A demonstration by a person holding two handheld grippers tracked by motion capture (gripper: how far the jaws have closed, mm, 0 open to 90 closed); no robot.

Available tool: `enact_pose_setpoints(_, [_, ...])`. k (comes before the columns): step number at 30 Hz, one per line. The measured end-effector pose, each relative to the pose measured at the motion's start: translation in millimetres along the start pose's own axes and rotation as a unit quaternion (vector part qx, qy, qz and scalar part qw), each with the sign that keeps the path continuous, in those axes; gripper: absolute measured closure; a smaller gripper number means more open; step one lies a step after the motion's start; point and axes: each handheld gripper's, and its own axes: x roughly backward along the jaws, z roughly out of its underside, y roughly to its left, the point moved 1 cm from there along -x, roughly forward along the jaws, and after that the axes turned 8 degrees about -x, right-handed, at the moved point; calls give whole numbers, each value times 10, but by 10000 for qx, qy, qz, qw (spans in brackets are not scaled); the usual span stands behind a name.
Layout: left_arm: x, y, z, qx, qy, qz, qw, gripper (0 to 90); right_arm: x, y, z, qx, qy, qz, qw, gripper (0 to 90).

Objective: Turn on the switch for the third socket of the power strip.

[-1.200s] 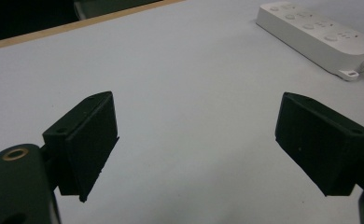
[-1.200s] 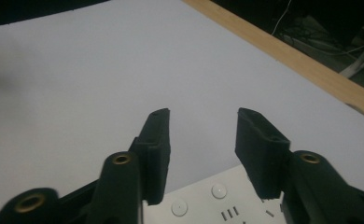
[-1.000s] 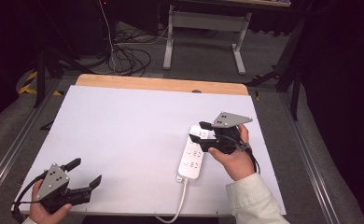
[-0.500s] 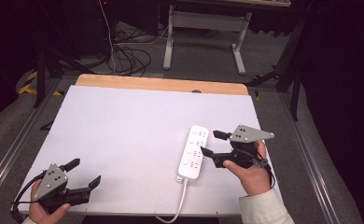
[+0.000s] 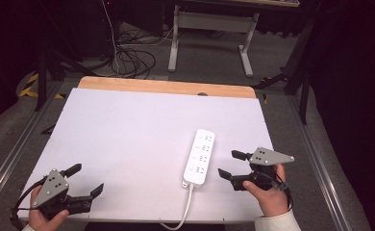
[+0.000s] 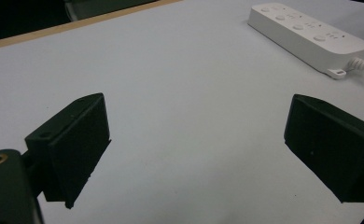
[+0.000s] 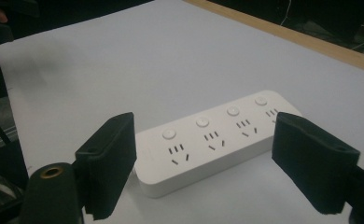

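Note:
A white power strip [image 5: 201,156] with several sockets lies flat on the white table top [image 5: 128,134], right of centre, and its cord [image 5: 188,207] runs off the near edge. My right gripper [image 5: 228,163] sits just right of the strip, apart from it and pointing at it. Its jaws have just been opening and now stand open with nothing between them. In the right gripper view the strip [image 7: 208,140] lies just ahead of the right gripper [image 7: 206,163]. My left gripper [image 5: 88,178] rests open at the near left corner. The left gripper view shows the strip [image 6: 306,35] far off beyond the left gripper [image 6: 194,154].
A wooden strip [image 5: 166,86] edges the table's far side. Metal rails [image 5: 12,154] run along both sides. Beyond the table lie loose cables [image 5: 132,57] on the floor and a grey metal stand [image 5: 209,24].
My right gripper has drawn back from over the strip's far end, to the right and toward the near edge, dropping lower with its jaws wider. The left gripper and the strip have stayed put.

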Motion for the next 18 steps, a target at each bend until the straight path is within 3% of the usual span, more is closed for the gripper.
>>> enact_pose_setpoints(5, [9,-6,-3,-39,-1,-29,10000,73,-9,-29,163,-92,41,-5,9999,214])
enact_pose_setpoints(10, [8,11,4,4,-6,43,10000,75,-21,-59,369,-390,15,-241,9989,209])
enact_pose_setpoints(18, [13,17,14,-35,-18,27,10000,76,-61,-89,547,-446,186,-75,9988,204])
